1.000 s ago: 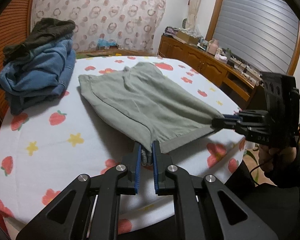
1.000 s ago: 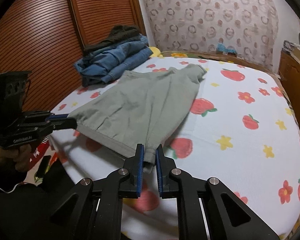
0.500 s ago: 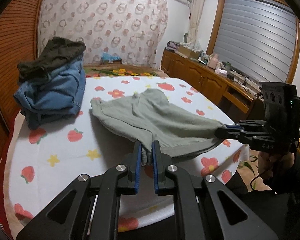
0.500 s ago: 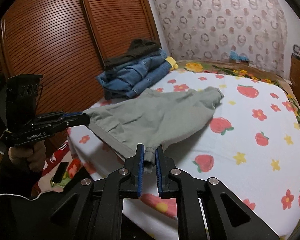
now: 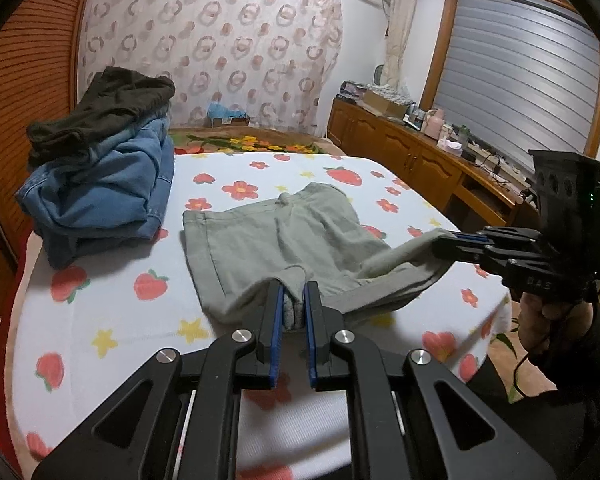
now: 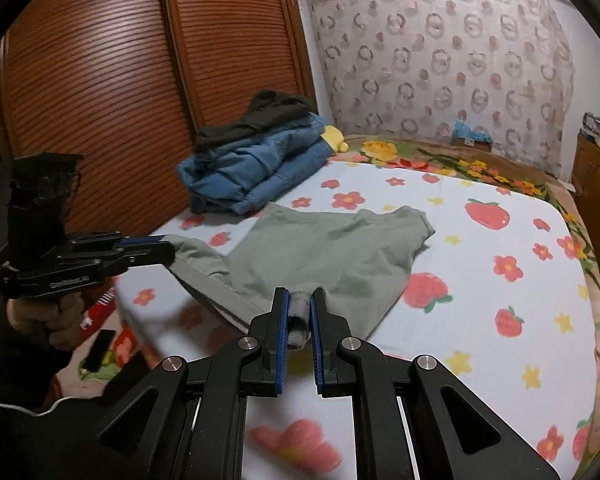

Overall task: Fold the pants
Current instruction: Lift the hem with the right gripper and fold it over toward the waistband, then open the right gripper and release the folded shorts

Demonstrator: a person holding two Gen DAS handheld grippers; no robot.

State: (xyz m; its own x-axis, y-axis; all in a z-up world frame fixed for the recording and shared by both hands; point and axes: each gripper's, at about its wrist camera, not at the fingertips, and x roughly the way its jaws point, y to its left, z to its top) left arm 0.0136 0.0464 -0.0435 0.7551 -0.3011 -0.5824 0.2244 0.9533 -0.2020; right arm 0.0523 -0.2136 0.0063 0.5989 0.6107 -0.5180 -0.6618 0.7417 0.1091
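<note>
A: Where are the grey-green pants [image 5: 276,240]?

B: On the strawberry-print bed [image 5: 112,320], far part flat, near hem raised. Left gripper [image 5: 292,312] and right gripper [image 6: 299,316] each have jaws pinching a hem corner, probably to carry that edge over as a fold

A: Do the views differ?

B: The right view alone shows the louvred wardrobe [image 6: 100,80]; the left alone shows the sideboard [image 5: 420,160]. The stacked jeans [image 5: 100,192] sit just beside the pants

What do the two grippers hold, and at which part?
Both hold the green shorts: left gripper and right gripper each pinch one corner of the near edge.
</note>
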